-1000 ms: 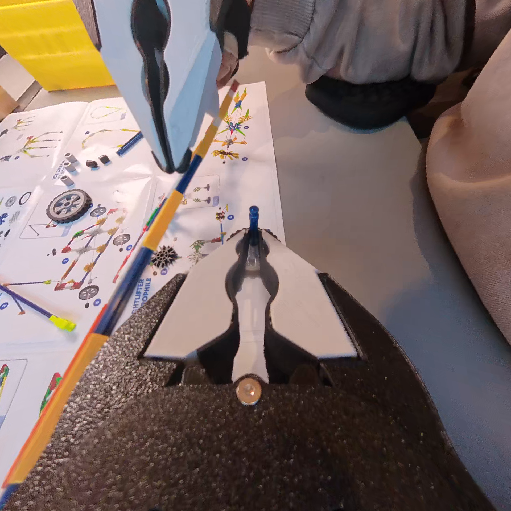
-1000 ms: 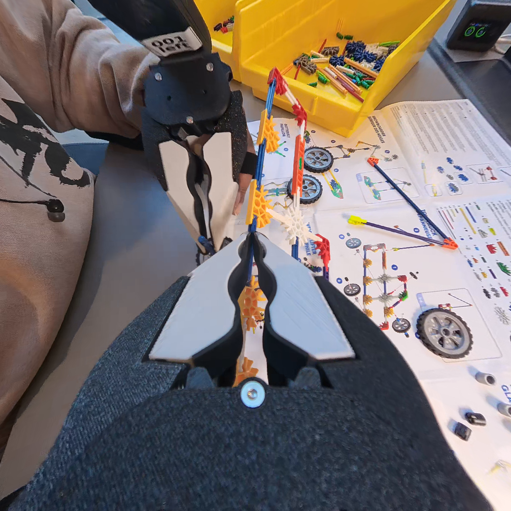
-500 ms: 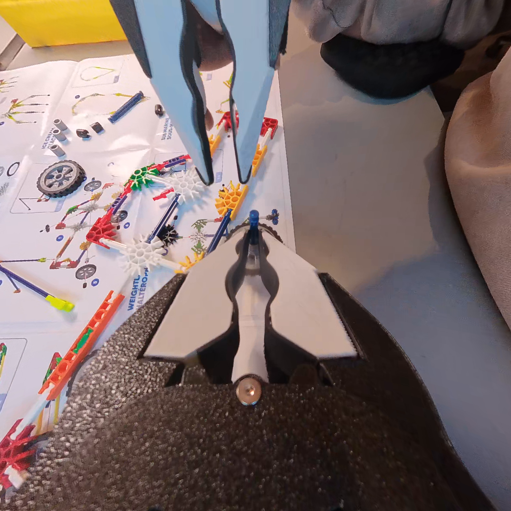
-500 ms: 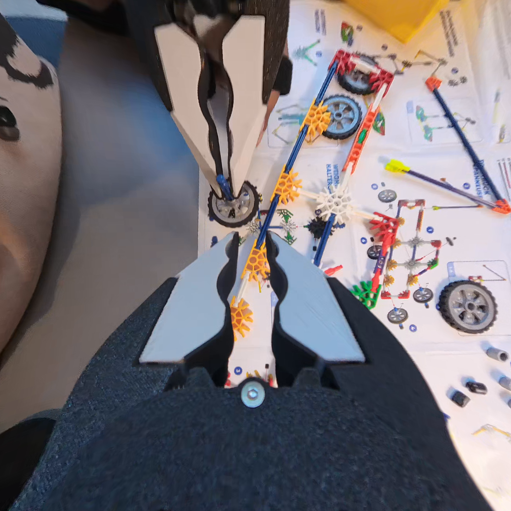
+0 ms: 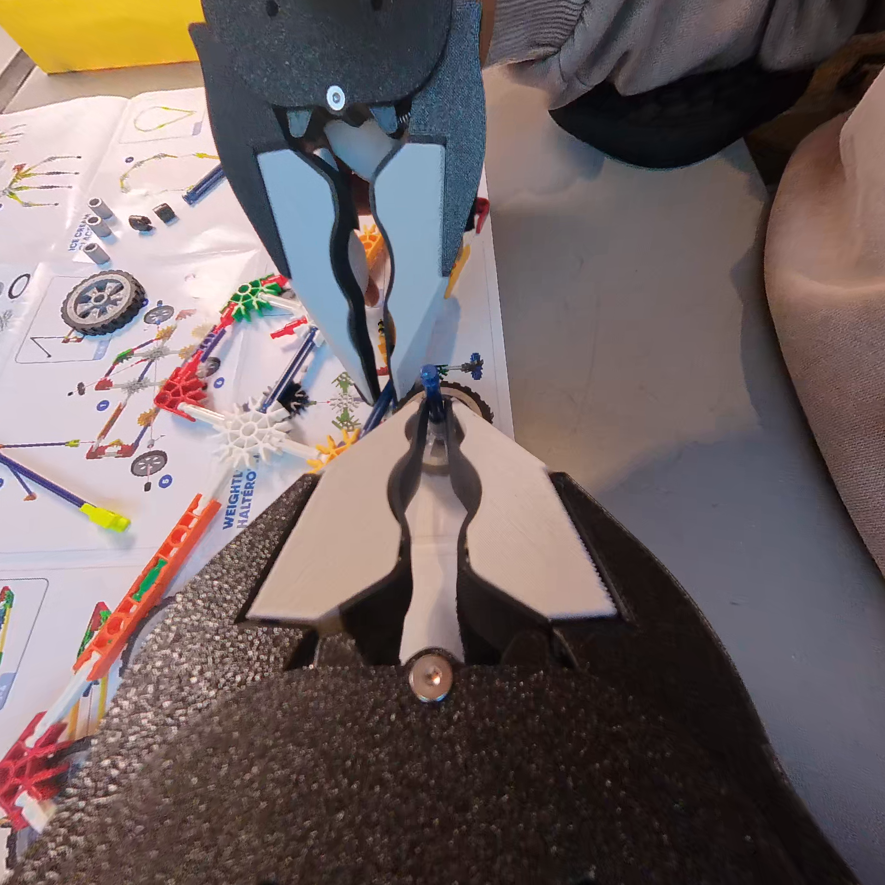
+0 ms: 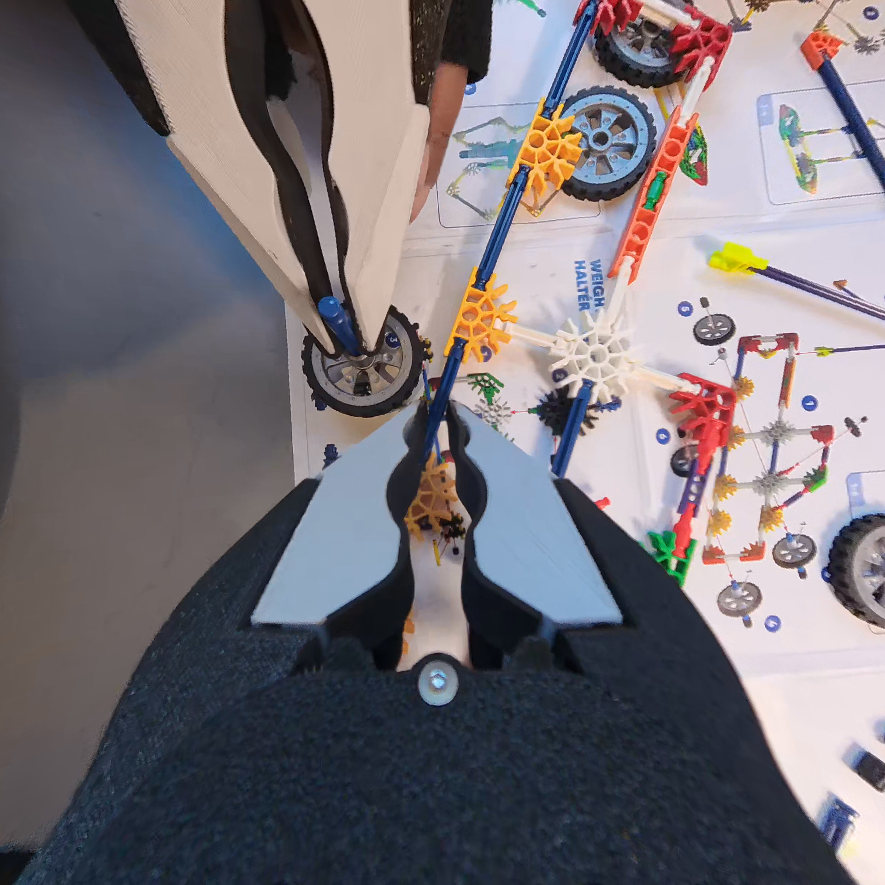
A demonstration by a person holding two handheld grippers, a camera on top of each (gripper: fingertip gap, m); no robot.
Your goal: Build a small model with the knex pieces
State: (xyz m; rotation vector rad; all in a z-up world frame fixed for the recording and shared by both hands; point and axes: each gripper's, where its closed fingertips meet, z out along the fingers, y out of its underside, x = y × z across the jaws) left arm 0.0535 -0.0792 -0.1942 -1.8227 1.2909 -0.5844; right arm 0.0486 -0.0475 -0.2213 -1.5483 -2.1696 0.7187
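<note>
My left gripper (image 5: pixel 433 407) is shut on a short blue rod (image 5: pixel 427 378) that stands in the hub of a black-tyred wheel (image 5: pixel 476 404) at the edge of the instruction sheet. The right wrist view shows that same gripper (image 6: pixel 342 342), rod (image 6: pixel 335 318) and wheel (image 6: pixel 388 371). My right gripper (image 6: pixel 436 409) is shut on a long blue rod of a flat toy frame (image 6: pixel 481 316). The frame has yellow, white and red connectors, an orange beam and two wheels. It also shows in the left wrist view (image 5: pixel 249 433). The two grippers' tips nearly meet (image 5: pixel 383 397).
A white instruction sheet (image 5: pixel 201 249) covers the grey table (image 5: pixel 622 335). On it lie a loose wheel (image 5: pixel 100 301), small grey and black spacers (image 5: pixel 98 225) and a blue rod with a yellow-green tip (image 5: pixel 103 519). A yellow bin (image 5: pixel 96 33) stands far left. A person's sleeve (image 5: pixel 622 48) and a beige cushion (image 5: pixel 838 335) are on the right. My right fingertips sit around 4 cm from my left ones.
The frame, held raised a second ago, now lies flat on the sheet. My right gripper opened, moved closer to the wheel and shut on the blue rod. My left gripper kept its grip.
</note>
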